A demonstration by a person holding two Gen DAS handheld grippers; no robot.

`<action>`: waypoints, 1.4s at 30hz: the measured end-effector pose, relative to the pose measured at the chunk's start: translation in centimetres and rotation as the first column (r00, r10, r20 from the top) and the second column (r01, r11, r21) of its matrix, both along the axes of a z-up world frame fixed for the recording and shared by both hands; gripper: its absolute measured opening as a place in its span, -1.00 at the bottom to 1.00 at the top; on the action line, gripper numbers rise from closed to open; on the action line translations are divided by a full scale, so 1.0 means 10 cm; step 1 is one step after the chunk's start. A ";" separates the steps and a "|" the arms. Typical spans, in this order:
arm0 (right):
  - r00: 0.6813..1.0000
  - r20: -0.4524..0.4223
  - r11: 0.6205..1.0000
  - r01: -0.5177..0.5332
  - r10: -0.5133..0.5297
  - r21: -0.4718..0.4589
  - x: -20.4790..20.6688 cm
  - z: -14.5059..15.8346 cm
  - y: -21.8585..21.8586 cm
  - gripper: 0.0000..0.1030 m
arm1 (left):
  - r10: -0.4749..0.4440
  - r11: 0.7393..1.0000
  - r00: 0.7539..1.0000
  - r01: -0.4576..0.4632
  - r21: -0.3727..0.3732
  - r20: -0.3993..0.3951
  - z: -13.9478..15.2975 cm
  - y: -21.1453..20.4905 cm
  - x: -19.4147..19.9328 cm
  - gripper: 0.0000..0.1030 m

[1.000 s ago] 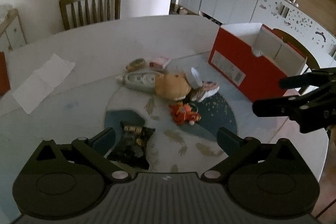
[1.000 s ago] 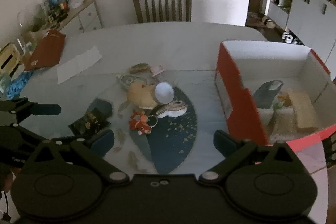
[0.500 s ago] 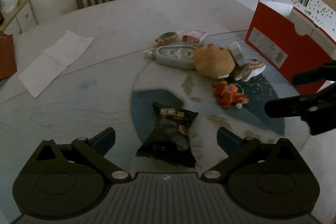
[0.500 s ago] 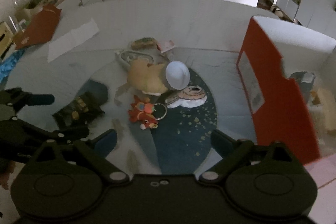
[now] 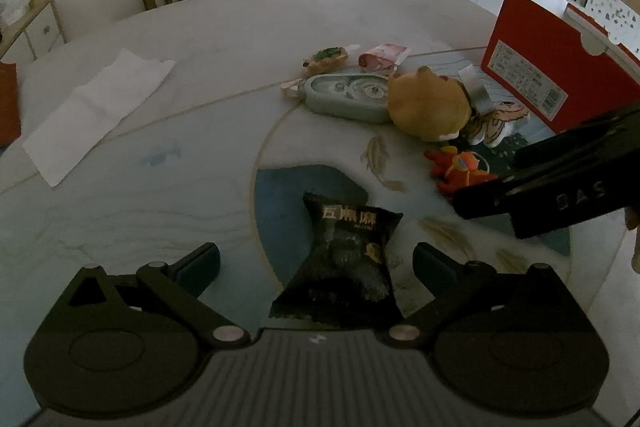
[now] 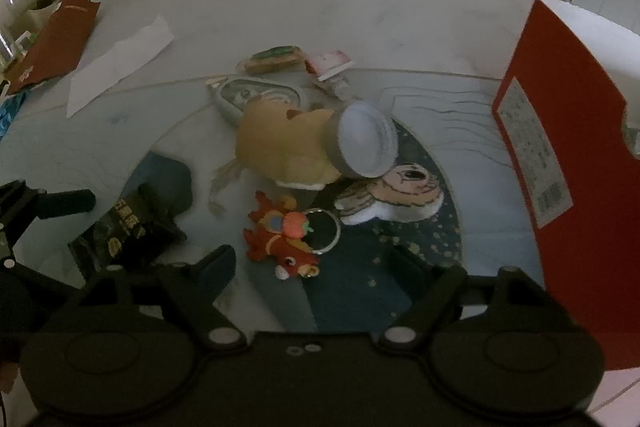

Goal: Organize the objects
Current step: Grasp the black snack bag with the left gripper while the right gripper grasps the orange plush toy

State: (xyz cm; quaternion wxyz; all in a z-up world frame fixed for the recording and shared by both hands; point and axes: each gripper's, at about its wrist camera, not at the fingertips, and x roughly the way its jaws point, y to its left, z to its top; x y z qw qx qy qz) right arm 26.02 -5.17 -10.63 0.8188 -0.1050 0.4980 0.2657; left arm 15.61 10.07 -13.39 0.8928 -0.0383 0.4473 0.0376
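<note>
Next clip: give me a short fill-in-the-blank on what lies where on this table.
1. The black foil snack packet lies between the fingers of the ___ claw.
2. The red plush keychain toy carries a metal ___.
3. The cardboard shoebox is coloured ___ outside.
Missing words: left; ring; red

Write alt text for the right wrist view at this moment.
The right claw, open and empty, hangs over a red dragon keychain on a round table. Beyond lie a tan plush, a white-lidded jar and snack packets; a red box stands right, the left claw left.
</note>
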 end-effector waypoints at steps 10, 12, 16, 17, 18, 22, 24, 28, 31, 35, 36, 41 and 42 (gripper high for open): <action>0.998 0.037 0.999 -0.046 0.047 -0.023 -0.08 0.01 0.14 0.33 | 0.002 1.000 1.000 -0.002 0.011 0.008 -0.01 -0.03 -0.01 0.95; 0.998 0.048 0.998 -0.049 0.050 -0.029 -0.09 0.02 0.16 0.19 | 0.000 1.000 1.000 0.000 0.024 0.012 0.01 -0.04 -0.01 0.73; 0.996 0.067 0.997 -0.050 0.053 -0.051 -0.12 0.03 0.18 -0.11 | -0.014 1.000 1.000 0.014 0.027 0.020 0.06 -0.08 -0.03 0.24; 0.996 0.065 0.998 -0.050 0.053 -0.049 -0.14 0.03 0.17 -0.22 | -0.018 1.000 1.000 0.017 0.024 0.021 0.07 -0.09 -0.03 0.07; 0.997 0.061 0.998 -0.048 0.051 -0.049 -0.14 0.04 0.17 -0.24 | -0.019 1.000 1.000 0.019 0.023 0.018 0.08 -0.10 -0.03 -0.02; 0.999 0.030 0.999 -0.030 0.031 -0.015 -0.13 0.06 0.08 -0.56 | -0.006 1.000 1.000 0.006 0.007 0.010 0.10 -0.11 -0.05 -0.19; 0.999 0.020 1.000 -0.030 0.030 -0.007 -0.16 0.06 0.03 -0.56 | 0.005 1.000 1.000 -0.005 -0.014 0.006 0.11 -0.10 -0.06 -0.25; 0.999 0.022 0.999 -0.028 0.027 0.017 -0.26 0.11 -0.08 -0.57 | 0.007 0.999 1.000 -0.007 -0.035 0.001 0.14 -0.13 -0.10 -0.28; 1.000 0.019 0.999 -0.018 0.017 0.049 -0.34 0.18 -0.18 -0.57 | 0.005 0.999 1.000 -0.005 -0.054 -0.002 0.18 -0.18 -0.14 -0.29; 1.000 0.020 0.996 -0.011 0.010 0.084 -0.44 0.31 -0.33 -0.57 | -0.016 0.997 1.000 0.016 -0.073 0.005 0.27 -0.28 -0.20 -0.32; 1.000 0.021 0.996 -0.009 0.007 0.092 -0.47 0.34 -0.37 -0.57 | -0.023 0.997 1.000 0.023 -0.077 0.003 0.30 -0.31 -0.21 -0.34; 1.000 0.017 0.992 0.002 -0.004 0.123 -0.58 0.47 -0.57 -0.57 | -0.055 0.994 0.998 0.055 -0.096 0.004 0.39 -0.45 -0.26 -0.59; 1.000 0.015 0.992 0.004 -0.006 0.129 -0.60 0.49 -0.61 -0.57 | -0.061 0.993 0.998 0.061 -0.099 0.006 0.40 -0.48 -0.27 -0.59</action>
